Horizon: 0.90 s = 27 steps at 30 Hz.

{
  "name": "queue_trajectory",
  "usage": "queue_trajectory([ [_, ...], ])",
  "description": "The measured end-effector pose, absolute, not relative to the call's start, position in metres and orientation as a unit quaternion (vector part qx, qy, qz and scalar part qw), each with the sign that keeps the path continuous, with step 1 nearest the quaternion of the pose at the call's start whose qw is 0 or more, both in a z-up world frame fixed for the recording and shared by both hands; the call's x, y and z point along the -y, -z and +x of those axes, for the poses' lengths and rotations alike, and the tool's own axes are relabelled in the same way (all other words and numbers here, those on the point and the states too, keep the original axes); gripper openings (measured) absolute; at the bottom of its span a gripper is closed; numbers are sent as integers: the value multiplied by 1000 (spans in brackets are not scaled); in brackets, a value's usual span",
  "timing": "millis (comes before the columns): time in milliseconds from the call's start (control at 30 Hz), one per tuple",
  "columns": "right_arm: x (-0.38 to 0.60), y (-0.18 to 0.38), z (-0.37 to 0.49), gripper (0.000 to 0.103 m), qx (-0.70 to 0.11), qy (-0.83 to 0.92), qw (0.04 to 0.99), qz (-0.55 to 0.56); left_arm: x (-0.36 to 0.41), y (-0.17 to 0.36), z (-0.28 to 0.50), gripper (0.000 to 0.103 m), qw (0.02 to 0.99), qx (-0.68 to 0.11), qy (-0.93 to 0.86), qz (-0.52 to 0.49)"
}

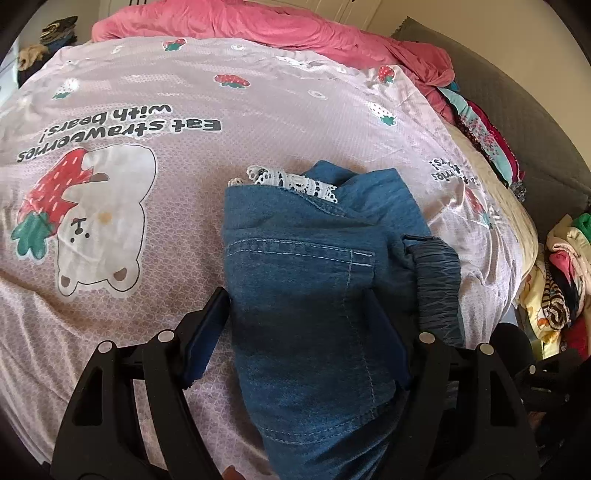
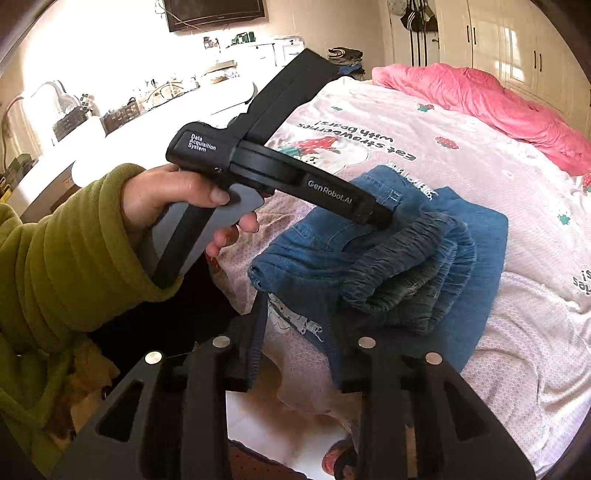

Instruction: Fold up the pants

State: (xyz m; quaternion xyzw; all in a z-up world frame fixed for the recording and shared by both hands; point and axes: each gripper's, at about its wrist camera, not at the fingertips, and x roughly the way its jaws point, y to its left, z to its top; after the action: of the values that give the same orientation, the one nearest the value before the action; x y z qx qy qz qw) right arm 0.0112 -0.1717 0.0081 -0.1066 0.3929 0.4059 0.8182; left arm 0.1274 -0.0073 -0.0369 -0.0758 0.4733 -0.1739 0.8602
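Observation:
Small blue denim pants (image 1: 306, 266) with white lace trim (image 1: 291, 182) and a grey elastic waistband (image 1: 437, 280) lie folded in a bundle on the pink strawberry-bear bedsheet (image 1: 147, 110). My left gripper (image 1: 295, 332) is open, its fingers (image 1: 207, 332) standing either side of the near part of the denim. In the right wrist view the pants (image 2: 476, 266) lie ahead with the waistband (image 2: 413, 269) bunched on top. My right gripper (image 2: 295, 339) is open at the bed's edge just short of the denim's near edge. The left gripper body (image 2: 280, 173) reaches down onto the pants.
A pink duvet (image 1: 280, 33) is heaped at the far side of the bed. Piles of folded clothes (image 1: 491, 136) sit on the grey headboard side at the right. A cluttered white counter (image 2: 129, 110) and wardrobe (image 2: 517, 48) stand beyond the bed.

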Motion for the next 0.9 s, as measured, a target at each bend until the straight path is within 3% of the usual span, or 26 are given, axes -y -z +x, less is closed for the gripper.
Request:
queue_trajectory([
  [267,171,-13,7,38,-388,-402,822,-106,10,29,121,69,865,-466,173,-71],
  [467,176,-22,5,54,-370,-394,835,-104,5,11,109,74,876,-444,174,-71],
  [700,194,-34,11,69,-354,-363,858,-80,0,-9,96,82,887,-421,173,-71],
  [767,201,-36,13,70,-351,-355,864,-67,-1,-14,92,92,891,-415,172,-69],
  [833,207,-38,16,71,-350,-346,868,-58,-1,-19,90,93,893,-410,171,-69],
  [900,212,-39,17,77,-348,-334,874,-51,-2,-23,88,93,895,-406,170,-69],
])
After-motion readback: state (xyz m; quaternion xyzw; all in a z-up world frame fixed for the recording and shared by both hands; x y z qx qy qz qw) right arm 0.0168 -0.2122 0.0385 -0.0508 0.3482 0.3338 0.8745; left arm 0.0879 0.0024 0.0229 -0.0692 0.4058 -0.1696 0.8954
